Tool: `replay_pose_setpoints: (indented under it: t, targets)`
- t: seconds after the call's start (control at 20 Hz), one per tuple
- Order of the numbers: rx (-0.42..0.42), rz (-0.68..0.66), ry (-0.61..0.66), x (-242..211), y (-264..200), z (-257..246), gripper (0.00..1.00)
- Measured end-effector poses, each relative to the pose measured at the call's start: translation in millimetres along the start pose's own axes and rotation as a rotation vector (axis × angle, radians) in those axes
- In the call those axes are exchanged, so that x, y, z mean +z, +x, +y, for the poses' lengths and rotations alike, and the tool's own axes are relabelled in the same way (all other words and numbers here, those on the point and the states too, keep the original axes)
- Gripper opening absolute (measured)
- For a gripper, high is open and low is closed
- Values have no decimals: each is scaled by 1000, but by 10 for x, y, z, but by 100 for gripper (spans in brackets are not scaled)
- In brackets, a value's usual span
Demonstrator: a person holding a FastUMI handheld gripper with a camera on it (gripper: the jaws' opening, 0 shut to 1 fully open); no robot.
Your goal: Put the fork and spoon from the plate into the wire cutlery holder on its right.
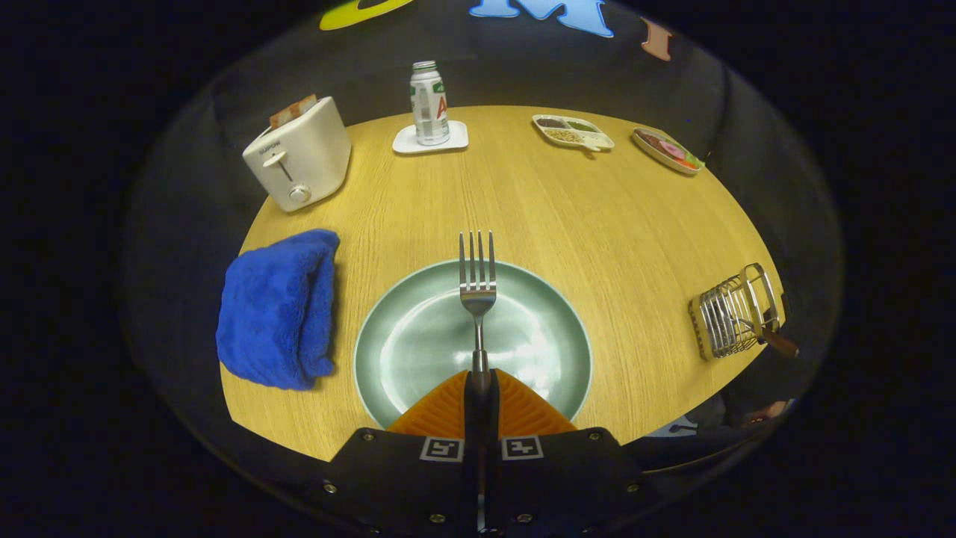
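**Fork pinched over the plate, holder off to the right**

On the round wooden table [523, 202], left to right: one folded blue towel [278, 310], one white toaster [299, 153] with something brown sticking out of its slot, one can [429, 103] standing on one white coaster [432, 140], one pale green plate [418, 351], one fork [476, 288], one divided snack tray [573, 132], one small dish of food [667, 150], and one wire cutlery holder [736, 312] near the table's right edge, with a brown handle poking out of it.

The gripper [479, 382] points straight ahead over the plate's near rim. Its two orange fingers [441, 407] are pressed together on the fork's handle, and the fork stands out beyond them, tines forward, over the plate. The holder sits well apart to the right of plate and fingers.
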State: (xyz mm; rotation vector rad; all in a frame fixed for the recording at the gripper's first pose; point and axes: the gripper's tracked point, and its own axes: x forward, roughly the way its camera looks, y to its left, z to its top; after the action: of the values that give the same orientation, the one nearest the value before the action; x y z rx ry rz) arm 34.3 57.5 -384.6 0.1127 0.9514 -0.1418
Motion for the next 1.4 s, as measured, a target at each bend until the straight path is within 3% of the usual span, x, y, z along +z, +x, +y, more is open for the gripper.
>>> replay_pose_setpoints:
  t: [0.55, 1.0, 1.4]
  targets:
    - [-170, -97, 319, 512, -374, -1061, 4]
    - [-285, -60, 571, 327, -476, -1851, 4]
    - [-301, 39, 693, 14, -402, -2072, 4]
